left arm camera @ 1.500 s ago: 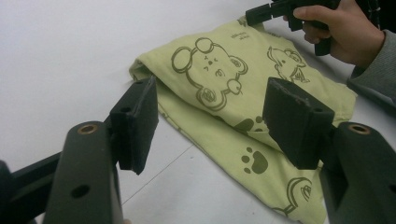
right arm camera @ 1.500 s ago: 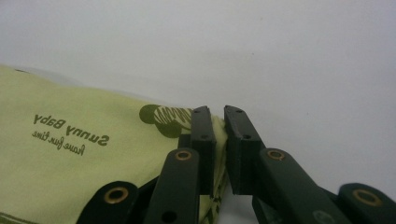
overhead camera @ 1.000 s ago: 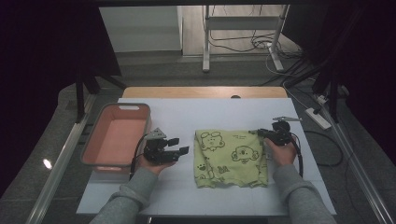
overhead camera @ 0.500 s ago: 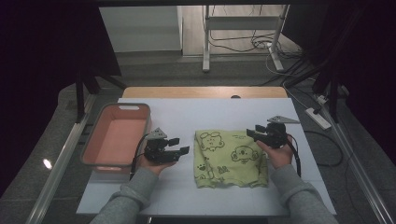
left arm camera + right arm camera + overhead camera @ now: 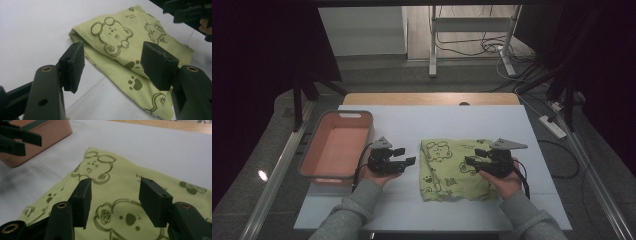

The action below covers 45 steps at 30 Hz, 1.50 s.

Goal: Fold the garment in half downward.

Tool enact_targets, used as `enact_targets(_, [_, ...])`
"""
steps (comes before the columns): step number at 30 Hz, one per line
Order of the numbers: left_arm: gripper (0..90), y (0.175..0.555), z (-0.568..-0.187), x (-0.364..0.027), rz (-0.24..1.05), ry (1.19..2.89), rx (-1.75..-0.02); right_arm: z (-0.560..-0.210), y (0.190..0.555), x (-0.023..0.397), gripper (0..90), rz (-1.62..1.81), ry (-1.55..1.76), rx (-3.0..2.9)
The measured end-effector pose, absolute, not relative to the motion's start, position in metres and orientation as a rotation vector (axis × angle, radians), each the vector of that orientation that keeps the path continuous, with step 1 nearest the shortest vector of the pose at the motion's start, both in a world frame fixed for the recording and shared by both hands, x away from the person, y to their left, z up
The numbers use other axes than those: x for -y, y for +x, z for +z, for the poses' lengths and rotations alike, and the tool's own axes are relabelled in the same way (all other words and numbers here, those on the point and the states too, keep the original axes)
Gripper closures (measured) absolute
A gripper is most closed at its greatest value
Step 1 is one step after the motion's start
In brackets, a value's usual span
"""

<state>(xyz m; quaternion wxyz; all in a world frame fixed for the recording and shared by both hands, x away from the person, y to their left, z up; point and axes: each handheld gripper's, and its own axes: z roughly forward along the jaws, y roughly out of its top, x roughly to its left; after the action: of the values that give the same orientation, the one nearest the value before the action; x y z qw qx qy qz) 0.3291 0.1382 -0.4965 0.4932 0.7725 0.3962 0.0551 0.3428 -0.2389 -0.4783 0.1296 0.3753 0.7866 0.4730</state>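
White sheeting covers the desk point(image 5: 377, 210); dark floor, cables and a metal stand lie beyond its far edge. A folded green cloth point(image 5: 452, 170) lies right of centre toward the near edge, a pink bin point(image 5: 337, 150) at the left edge. Left tongs point(image 5: 404, 156) gape empty beside the cloth. Right tongs point(image 5: 473, 157), having just been opening, hover over it, nothing between. A shallow pinch could catch one layer only and drag the fold apart.
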Motion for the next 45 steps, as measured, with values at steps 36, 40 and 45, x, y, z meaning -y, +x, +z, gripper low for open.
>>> enact_targets(36, [35.5,0.338,-0.497,-0.128,0.131,1.885,-0.951,-0.489,0.305,0.196,42.8,1.384,0.936,-2.440])
enact_targets(40, [35.2,0.342,-0.498,-0.125,0.119,1.888,-0.956,-0.491,0.304,0.189,42.5,1.379,0.922,-2.459])
enact_targets(45, [35.2,0.345,-0.498,-0.122,0.108,1.886,-0.957,-0.492,0.302,0.184,42.4,1.373,0.906,-2.476])
